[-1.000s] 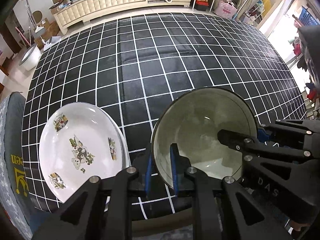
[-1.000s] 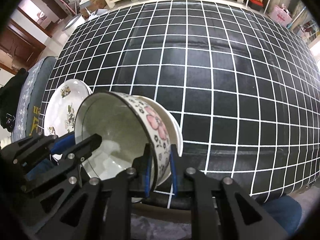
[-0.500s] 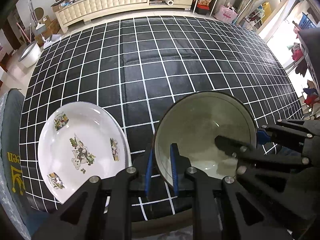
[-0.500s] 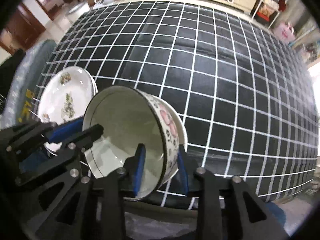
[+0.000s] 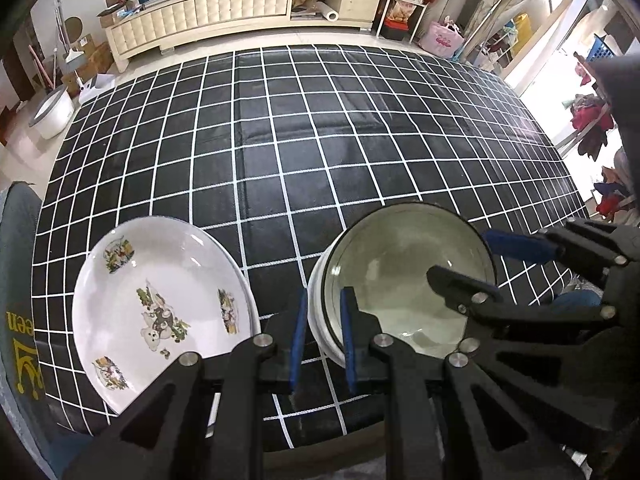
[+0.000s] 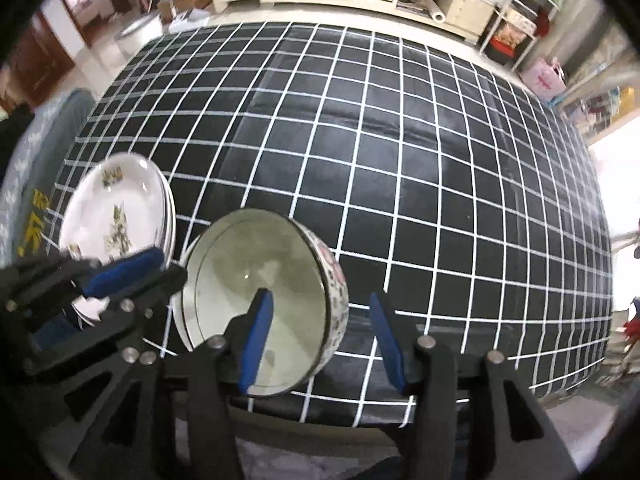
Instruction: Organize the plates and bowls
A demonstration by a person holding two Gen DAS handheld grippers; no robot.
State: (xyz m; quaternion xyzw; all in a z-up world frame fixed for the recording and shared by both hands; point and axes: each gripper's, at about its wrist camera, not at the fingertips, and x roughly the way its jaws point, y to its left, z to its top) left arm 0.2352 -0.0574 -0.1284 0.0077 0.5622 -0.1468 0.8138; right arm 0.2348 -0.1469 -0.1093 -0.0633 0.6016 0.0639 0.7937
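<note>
A flowered bowl [image 5: 404,276] [image 6: 260,280] with a dark rim sits nested in a white bowl [image 6: 178,320] near the table's front edge. My left gripper [image 5: 323,336] [image 6: 172,266] is shut on the left rim of the bowls. My right gripper [image 6: 320,340] [image 5: 486,264] straddles the flowered bowl's right wall. Its jaws are opening and the pads [image 6: 386,340] stand off the wall. A stack of white plates [image 5: 160,304] [image 6: 116,216] with cartoon prints lies just left of the bowls.
The black tablecloth with a white grid [image 5: 320,140] stretches away behind the dishes. A grey cushion with yellow lettering [image 5: 20,320] borders the table's left side. A cream sideboard [image 5: 200,8] stands on the floor beyond the far edge.
The right gripper's jaws have let go of the bowl's right wall and spread apart. The bowl has dropped from a tilt to sit flatter in the white bowl. The left grip holds.
</note>
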